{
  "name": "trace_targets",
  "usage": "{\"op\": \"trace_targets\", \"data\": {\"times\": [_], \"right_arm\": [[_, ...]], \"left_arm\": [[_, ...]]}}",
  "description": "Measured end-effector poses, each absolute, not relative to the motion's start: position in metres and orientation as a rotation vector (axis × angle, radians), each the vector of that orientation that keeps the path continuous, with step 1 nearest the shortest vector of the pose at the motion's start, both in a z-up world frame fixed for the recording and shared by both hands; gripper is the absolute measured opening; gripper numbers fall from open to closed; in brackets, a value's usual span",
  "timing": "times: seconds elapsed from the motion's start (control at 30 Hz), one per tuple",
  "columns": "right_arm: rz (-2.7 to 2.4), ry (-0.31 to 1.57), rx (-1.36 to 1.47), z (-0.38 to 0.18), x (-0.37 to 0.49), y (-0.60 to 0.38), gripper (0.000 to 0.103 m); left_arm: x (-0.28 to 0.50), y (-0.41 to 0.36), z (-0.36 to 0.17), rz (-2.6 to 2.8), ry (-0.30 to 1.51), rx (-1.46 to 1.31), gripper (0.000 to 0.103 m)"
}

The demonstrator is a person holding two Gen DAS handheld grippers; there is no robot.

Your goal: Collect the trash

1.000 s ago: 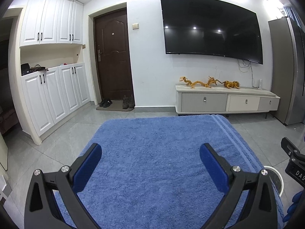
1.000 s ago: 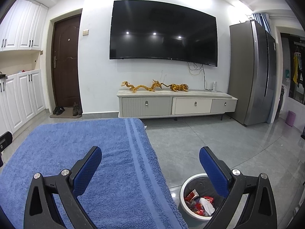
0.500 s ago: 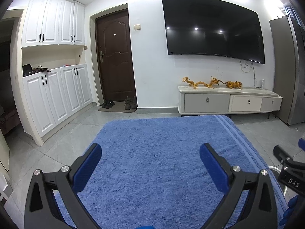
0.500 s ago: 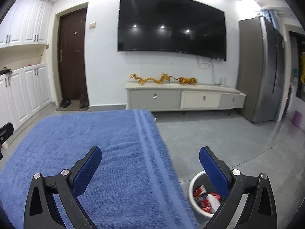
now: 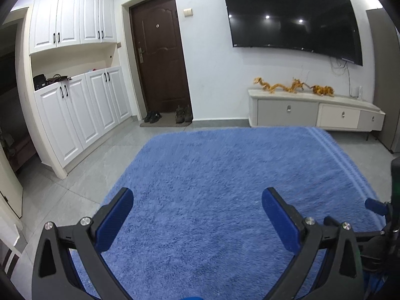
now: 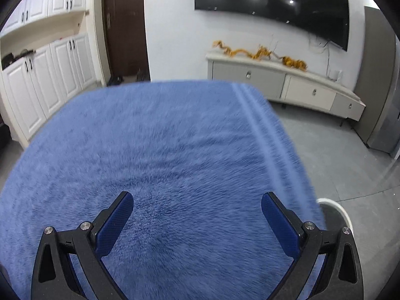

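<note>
My left gripper point(image 5: 197, 215) is open and empty over a blue towel-covered surface point(image 5: 225, 175). My right gripper point(image 6: 197, 215) is open and empty over the same blue towel point(image 6: 162, 145). A white trash bin point(image 6: 336, 211) stands on the floor by the towel's right edge; only its rim shows, its contents are hidden. Part of the right gripper point(image 5: 382, 215) shows at the right edge of the left wrist view. No loose trash shows on the towel.
A grey-and-white TV cabinet point(image 5: 317, 112) with gold dragon figures point(image 5: 292, 87) stands by the far wall under a wall TV point(image 5: 292, 17). White cupboards point(image 5: 75, 112) line the left side beside a brown door point(image 5: 160, 57). A grey fridge point(image 6: 380, 87) stands at right.
The right gripper has swung left from above the bin to over the towel; the bin's contents have dropped from view. The left gripper has shifted slightly left and tilted down.
</note>
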State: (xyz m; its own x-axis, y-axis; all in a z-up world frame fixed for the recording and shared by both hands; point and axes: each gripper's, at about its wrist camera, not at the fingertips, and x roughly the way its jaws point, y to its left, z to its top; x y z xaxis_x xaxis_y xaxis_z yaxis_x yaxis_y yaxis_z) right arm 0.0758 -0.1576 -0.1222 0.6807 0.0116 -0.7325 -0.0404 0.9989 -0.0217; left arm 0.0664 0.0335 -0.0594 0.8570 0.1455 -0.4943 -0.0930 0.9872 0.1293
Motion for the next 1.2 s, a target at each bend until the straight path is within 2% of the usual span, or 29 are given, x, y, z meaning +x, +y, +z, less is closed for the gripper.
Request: {"op": "trace_targets", "data": {"times": [0.13,0.7,1.2], "right_arm": [[0.019,0.939,-0.022,-0.138,0.092,-0.162,0.103],[0.014,0.943,-0.024,-0.139,0.093,-0.161,0.103],[0.015,0.943,-0.024,-0.139,0.093,-0.161,0.103]], "left_arm": [[0.082,0.032,-0.069,0.118,0.567,0.101,0.103],[0.122,0.013,-0.09,0.071,0.651,0.14,0.103],[0.131,0.024,-0.08,0.092,0.661,0.129,0.103]]}}
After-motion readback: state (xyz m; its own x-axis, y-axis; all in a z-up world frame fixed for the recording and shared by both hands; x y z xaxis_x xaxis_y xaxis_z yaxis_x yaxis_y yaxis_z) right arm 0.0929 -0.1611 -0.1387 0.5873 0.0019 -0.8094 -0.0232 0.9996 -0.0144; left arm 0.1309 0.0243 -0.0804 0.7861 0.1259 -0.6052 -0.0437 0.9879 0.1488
